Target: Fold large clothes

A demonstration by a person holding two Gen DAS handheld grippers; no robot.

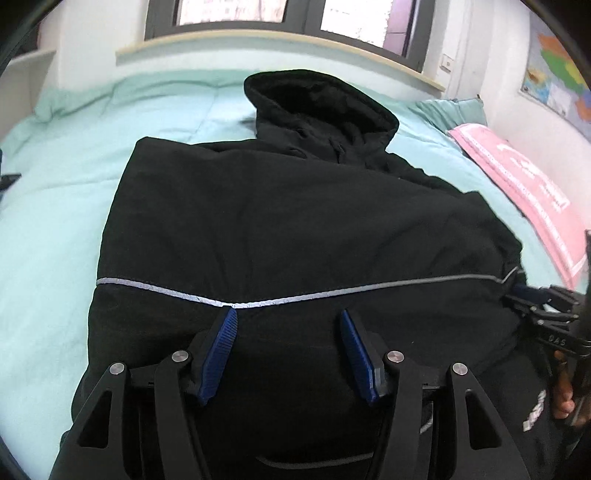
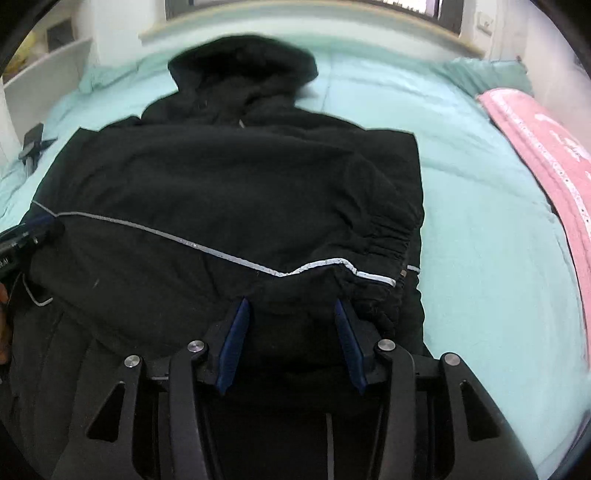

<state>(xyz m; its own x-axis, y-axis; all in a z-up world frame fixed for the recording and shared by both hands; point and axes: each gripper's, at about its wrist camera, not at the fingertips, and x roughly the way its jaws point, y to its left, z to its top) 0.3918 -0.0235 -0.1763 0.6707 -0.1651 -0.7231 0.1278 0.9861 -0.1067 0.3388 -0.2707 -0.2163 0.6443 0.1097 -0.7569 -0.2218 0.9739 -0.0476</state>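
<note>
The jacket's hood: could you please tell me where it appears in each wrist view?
Left wrist view: the hood sits top centre, slightly right, beyond the jacket's body.
Right wrist view: the hood sits top, left of centre, blurred.
Shared landmark: the pink blanket along the right edge of the bed.

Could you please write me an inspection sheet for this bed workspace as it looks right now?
Surface: mint bedspread, lightly wrinkled.
Job's things: black hooded jacket lying partly folded, hood toward the window, reflective stripe across it.
Clutter: pink folded cloth along one side; small dark object on the other, too blurred to identify.
Grippers: left gripper open over the jacket, nothing pinched; right gripper open, fabric bunched between the fingers but not visibly clamped.
Cables: nothing seen.
Surroundings: window, wall map, white shelf.
</note>
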